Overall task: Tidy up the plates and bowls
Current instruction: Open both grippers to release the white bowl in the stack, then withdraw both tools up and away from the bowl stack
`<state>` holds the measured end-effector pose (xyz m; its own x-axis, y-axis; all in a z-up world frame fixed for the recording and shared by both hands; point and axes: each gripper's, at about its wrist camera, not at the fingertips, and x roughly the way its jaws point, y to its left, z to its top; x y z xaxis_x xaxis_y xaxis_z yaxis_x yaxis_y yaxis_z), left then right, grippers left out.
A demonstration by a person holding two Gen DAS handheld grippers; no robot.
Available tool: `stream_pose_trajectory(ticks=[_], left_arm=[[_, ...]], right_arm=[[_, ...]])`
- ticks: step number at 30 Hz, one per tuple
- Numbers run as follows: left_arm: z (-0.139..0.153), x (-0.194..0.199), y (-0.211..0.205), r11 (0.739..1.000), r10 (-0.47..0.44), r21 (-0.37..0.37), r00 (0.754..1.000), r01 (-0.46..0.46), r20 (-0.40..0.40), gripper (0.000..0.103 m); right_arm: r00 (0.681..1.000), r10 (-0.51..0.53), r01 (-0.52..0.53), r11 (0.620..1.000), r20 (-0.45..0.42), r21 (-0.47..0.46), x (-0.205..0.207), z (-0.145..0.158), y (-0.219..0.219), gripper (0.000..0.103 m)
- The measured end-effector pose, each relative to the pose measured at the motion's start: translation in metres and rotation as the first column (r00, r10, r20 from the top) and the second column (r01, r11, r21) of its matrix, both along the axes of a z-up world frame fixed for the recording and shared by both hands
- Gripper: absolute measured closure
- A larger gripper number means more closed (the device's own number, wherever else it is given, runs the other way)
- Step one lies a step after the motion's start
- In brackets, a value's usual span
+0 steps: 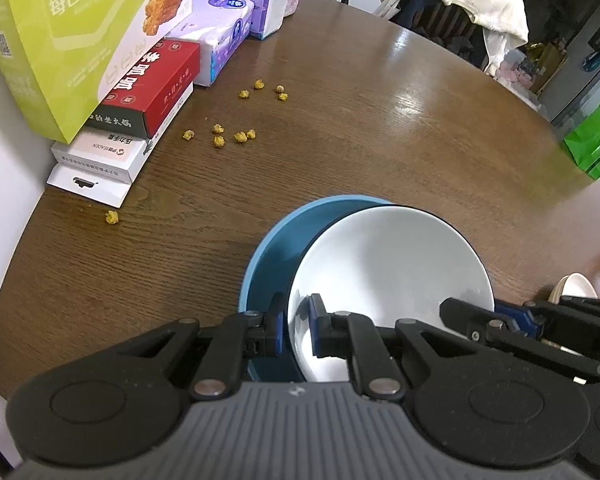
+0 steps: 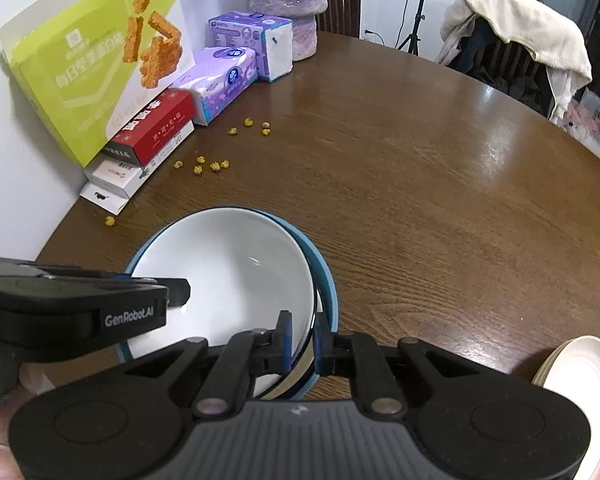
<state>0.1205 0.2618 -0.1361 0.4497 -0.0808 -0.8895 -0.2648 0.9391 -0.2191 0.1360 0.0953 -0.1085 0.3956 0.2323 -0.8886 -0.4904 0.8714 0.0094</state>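
A white bowl with a dark rim sits tilted inside a blue bowl on the round wooden table. My left gripper is shut on the white bowl's near-left rim. My right gripper is shut on the white bowl's near-right rim, with the blue bowl just outside it. The right gripper's fingers show at the bowl's right in the left wrist view. The left gripper's finger reaches over the bowl's left rim in the right wrist view.
A stack of cream plates lies at the near right; its edge shows in the left wrist view. Boxes and tissue packs line the wall at left. Yellow crumbs are scattered beside them. A draped chair stands beyond the table.
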Motion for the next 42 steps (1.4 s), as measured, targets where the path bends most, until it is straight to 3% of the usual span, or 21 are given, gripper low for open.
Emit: stream_pose_trajectory(ticks=[13, 17, 19, 21, 23, 25, 30, 34, 36, 42], left_arm=[[0.007, -0.002, 0.000, 1.000, 0.005, 0.013, 1.000, -0.005, 0.017, 0.091], [0.013, -0.005, 0.001, 0.999, 0.009, 0.033, 0.999, -0.010, 0.038, 0.079], [0.017, -0.008, 0.002, 1.000, 0.010, 0.027, 0.999, -0.011, 0.053, 0.072], [0.021, -0.011, 0.003, 1.000, 0.008, 0.024, 0.998, -0.010, 0.069, 0.069], [0.026, -0.014, 0.002, 1.000, -0.002, 0.026, 0.996, -0.001, 0.091, 0.062], [0.032, -0.017, 0.000, 0.999, -0.005, 0.047, 0.994, -0.001, 0.112, 0.043], [0.046, -0.026, -0.002, 0.998, -0.020, 0.065, 0.985, 0.010, 0.170, 0.019], [0.056, -0.037, -0.004, 0.996, -0.031, 0.086, 0.975, 0.012, 0.220, 0.000], [0.062, -0.042, -0.007, 0.994, -0.035, 0.108, 0.968, 0.008, 0.250, 0.000], [0.077, -0.057, -0.020, 0.990, -0.043, 0.143, 0.947, -0.004, 0.319, 0.000]], right_arm=[[1.000, 0.013, -0.013, 1.000, 0.026, -0.019, 0.000, 0.000, -0.001, 0.092], [1.000, 0.006, -0.006, 1.000, 0.013, 0.015, 0.001, 0.002, -0.007, 0.088], [1.000, 0.005, -0.005, 0.999, 0.012, 0.040, -0.001, 0.004, -0.011, 0.080], [1.000, 0.000, -0.001, 0.998, 0.016, 0.059, -0.002, 0.007, -0.015, 0.064], [1.000, -0.006, 0.004, 0.996, 0.021, 0.085, -0.003, 0.011, -0.020, 0.055], [1.000, -0.017, 0.014, 0.995, 0.024, 0.103, -0.004, 0.014, -0.026, 0.046], [0.998, -0.051, 0.046, 0.987, 0.033, 0.152, -0.008, 0.019, -0.044, 0.022], [0.996, -0.078, 0.070, 0.980, 0.036, 0.185, -0.013, 0.022, -0.059, 0.019], [0.995, -0.091, 0.082, 0.977, 0.037, 0.195, -0.016, 0.024, -0.065, 0.008], [0.991, -0.106, 0.084, 0.970, 0.085, 0.228, -0.032, 0.035, -0.087, 0.000]])
